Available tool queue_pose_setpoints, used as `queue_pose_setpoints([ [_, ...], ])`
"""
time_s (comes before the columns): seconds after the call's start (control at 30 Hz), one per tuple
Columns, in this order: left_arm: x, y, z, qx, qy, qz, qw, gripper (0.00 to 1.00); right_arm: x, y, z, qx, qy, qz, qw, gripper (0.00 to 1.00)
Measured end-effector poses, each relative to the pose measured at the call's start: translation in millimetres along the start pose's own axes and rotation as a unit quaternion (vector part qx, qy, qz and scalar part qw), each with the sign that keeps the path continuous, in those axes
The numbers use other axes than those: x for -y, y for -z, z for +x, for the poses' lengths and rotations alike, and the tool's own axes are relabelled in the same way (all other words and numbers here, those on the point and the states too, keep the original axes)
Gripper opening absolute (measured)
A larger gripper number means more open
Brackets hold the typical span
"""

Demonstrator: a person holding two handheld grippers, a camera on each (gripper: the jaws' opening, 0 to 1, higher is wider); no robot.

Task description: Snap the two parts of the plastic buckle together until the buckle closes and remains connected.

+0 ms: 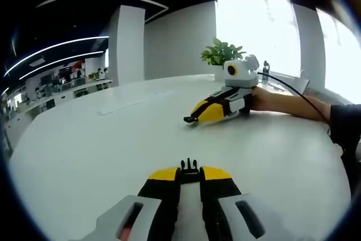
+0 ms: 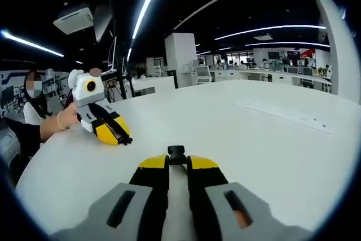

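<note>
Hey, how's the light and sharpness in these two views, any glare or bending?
Left gripper view: the bright window blows out white behind the green potted plant. Right gripper view: ceiling light strips bow with fisheye distortion; the black plastic buckle part between the tips stays fairly sharp.

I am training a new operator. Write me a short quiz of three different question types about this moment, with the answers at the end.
1. True or false: each gripper holds one black buckle part between its jaw tips.
2. Multiple choice: how do the two buckle parts stand to each other? A) snapped together B) apart, one in each gripper C) both lying loose on the table
3. Short answer: what green thing stands at the far edge of the white table?

Key
1. True: the left gripper pinches the pronged buckle part, and the right gripper pinches the other buckle part.
2. B
3. A potted plant.
</note>
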State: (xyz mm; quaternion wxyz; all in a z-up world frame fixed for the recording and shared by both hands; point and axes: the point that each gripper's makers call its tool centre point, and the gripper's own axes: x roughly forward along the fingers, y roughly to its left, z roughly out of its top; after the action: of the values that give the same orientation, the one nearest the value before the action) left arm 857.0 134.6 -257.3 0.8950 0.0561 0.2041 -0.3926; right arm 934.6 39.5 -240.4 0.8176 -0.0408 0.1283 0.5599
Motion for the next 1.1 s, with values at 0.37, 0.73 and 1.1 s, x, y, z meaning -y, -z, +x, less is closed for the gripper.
queue_pose_setpoints([
  [0.37, 4.7, 0.2, -2, -0.007, 0.005, 0.016, 0.9998, 0.13, -20, 0.2, 2, -0.018, -0.017, -0.021, 0.9995, 0.13],
  [0.73, 6.9, 0.7, -3, -0.010, 0.009, 0.021, 0.9997, 0.13, -46, 3.2, -5, -0.030, -0.031, -0.039, 0.9983, 0.13],
  [1.1, 11.8, -7.6, -8, 0.004, 0.021, 0.022, 0.9995, 0.13, -72, 5.6, -26, -0.047, -0.037, -0.070, 0.9957, 0.12],
])
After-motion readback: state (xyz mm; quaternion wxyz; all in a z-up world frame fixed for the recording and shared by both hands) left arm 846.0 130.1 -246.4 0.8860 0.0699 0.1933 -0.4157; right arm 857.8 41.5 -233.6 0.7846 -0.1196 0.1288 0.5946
